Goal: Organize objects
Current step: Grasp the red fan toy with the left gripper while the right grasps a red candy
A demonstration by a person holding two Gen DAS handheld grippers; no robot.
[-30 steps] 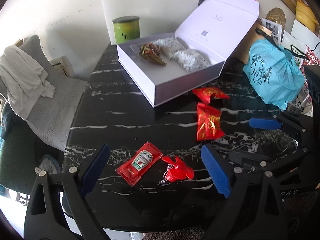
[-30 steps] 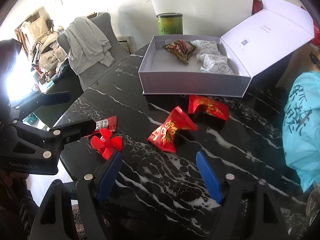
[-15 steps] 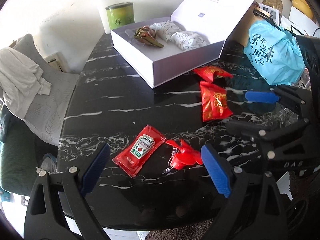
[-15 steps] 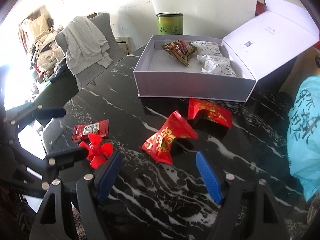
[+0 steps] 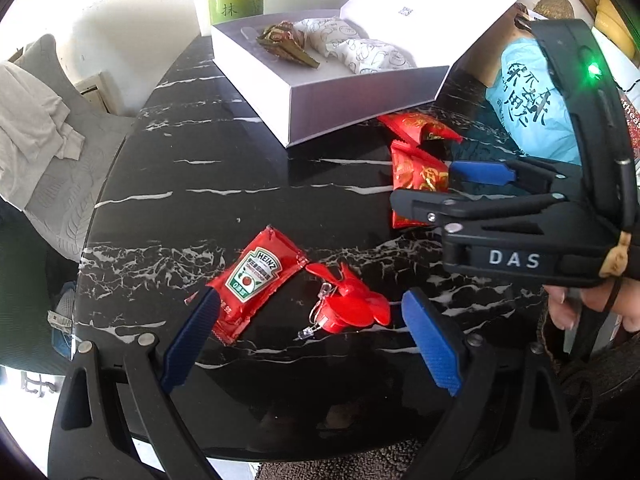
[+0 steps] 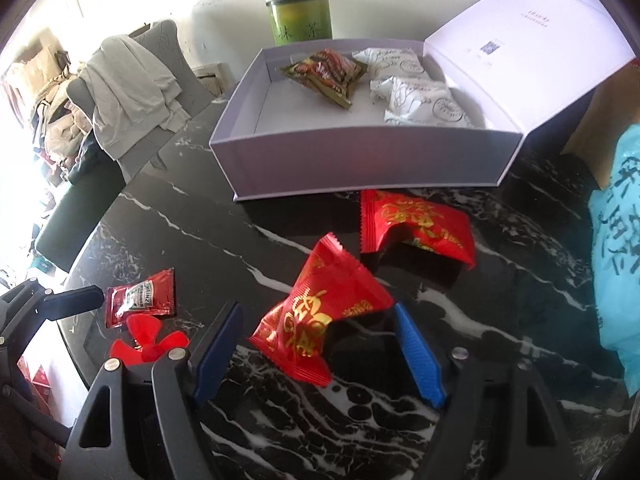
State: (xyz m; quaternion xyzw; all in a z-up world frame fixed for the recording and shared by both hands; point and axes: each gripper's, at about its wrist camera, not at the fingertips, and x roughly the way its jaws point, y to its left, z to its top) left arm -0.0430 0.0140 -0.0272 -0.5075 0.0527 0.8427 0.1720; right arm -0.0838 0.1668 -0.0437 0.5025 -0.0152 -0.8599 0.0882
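On the black marble table [image 5: 200, 208] a ketchup packet [image 5: 256, 276] and a small red fan-shaped trinket [image 5: 348, 304] lie just ahead of my left gripper [image 5: 312, 340]. It is open, its blue pads on either side of them and touching neither. My right gripper [image 6: 318, 344] is open too, low over a red snack packet [image 6: 320, 320] that lies between its pads, with a small gap on the left. A second red packet [image 6: 416, 224] rests by the open white box [image 6: 360, 160], which holds a brown snack and two white packets.
A green tea tin [image 6: 300, 16] stands behind the box. A light blue bag [image 5: 532, 108] fills the table's right side. A chair draped with grey cloth [image 5: 36, 120] stands off the left edge. A hand [image 5: 592, 304] holds the right gripper's handle.
Both grippers have come down toward the table. The right one has moved forward until the red packet sits between its pads. The left one has closed in on the ketchup and trinket.
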